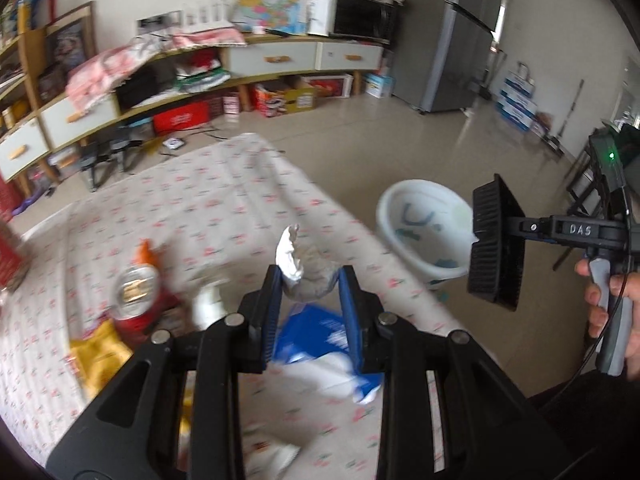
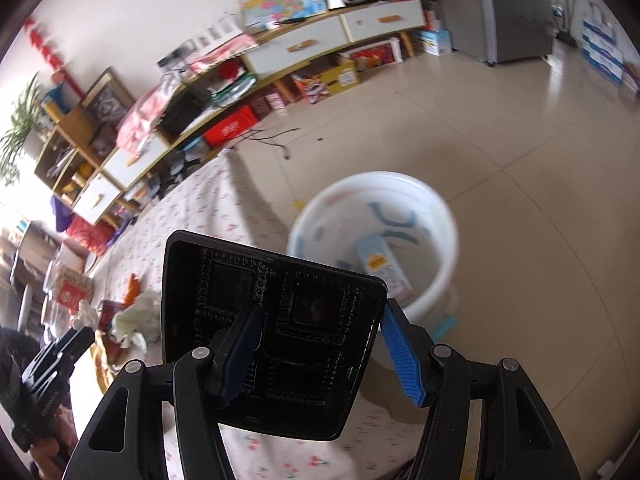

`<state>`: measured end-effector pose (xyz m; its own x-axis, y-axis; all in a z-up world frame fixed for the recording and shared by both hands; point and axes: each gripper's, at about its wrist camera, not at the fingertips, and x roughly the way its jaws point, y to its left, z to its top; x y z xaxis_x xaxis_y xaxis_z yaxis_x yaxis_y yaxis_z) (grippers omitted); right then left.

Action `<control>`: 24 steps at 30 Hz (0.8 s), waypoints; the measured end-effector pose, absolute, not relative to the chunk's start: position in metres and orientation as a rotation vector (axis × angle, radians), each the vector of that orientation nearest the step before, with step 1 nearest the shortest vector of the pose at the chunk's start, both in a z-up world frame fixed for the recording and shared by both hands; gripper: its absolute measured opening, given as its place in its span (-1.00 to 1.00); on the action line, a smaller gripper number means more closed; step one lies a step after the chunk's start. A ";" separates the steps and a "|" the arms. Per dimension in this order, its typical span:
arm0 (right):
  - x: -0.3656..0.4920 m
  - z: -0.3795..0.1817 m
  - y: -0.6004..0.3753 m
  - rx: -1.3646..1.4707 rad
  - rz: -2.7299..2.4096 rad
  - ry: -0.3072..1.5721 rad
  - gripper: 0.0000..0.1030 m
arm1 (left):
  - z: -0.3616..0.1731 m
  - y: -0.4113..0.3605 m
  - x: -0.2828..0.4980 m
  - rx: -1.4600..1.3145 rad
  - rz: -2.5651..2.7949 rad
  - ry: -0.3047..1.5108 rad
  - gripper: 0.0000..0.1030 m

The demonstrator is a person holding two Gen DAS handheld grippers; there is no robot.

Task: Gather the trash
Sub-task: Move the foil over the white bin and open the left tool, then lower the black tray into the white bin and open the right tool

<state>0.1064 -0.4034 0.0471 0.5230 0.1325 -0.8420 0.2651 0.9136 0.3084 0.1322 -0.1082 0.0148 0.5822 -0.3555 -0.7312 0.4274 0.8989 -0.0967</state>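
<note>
Crumpled tissue wad (image 1: 301, 270) sits between the fingers of my left gripper (image 1: 308, 292), pinched at its lower bulk with a white twist sticking up above the pads; it's held up over the tablecloth (image 1: 224, 200), well short of the white bucket (image 1: 424, 232). I judge it near weightless, soft and compressible, no slip risk on the ribbed pads, but it can shed or unfold, so the grip belongs on the dense middle, not the loose tail. My right gripper (image 2: 320, 344) is clenched on a black plastic tray (image 2: 272, 332), one pad on its inner face, the other blue finger (image 2: 402, 356) showing past its right edge. From the left wrist view the tray (image 1: 496, 240) hangs edge-on right beside the bucket rim. Tray looks thin, stiff and light, probably springy and a bit slick; holding it by the wall near one corner seems fine. Bucket (image 2: 372, 240) stands on the floor just beyond the table edge, a pale carton (image 2: 380, 268) already inside. More trash on the cloth, on the far side of the tissue from the bucket: red can (image 1: 134, 300), yellow wrapper (image 1: 100, 352), blue-white bag (image 1: 320, 344) directly under my left fingers. Frames are motion-blurred, so finer detail I can't tell.
</note>
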 end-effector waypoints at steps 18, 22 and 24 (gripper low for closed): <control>0.080 0.026 -0.503 0.525 -0.279 1.034 0.21 | -0.042 -0.267 0.182 0.196 -0.576 0.987 -0.40; 0.076 0.023 -0.509 0.541 -0.296 1.040 0.21 | -0.046 -0.276 0.186 0.201 -0.581 0.983 -0.40; 0.077 0.022 -0.510 0.545 -0.304 1.041 0.21 | -0.047 -0.281 0.187 0.202 -0.597 0.981 -0.40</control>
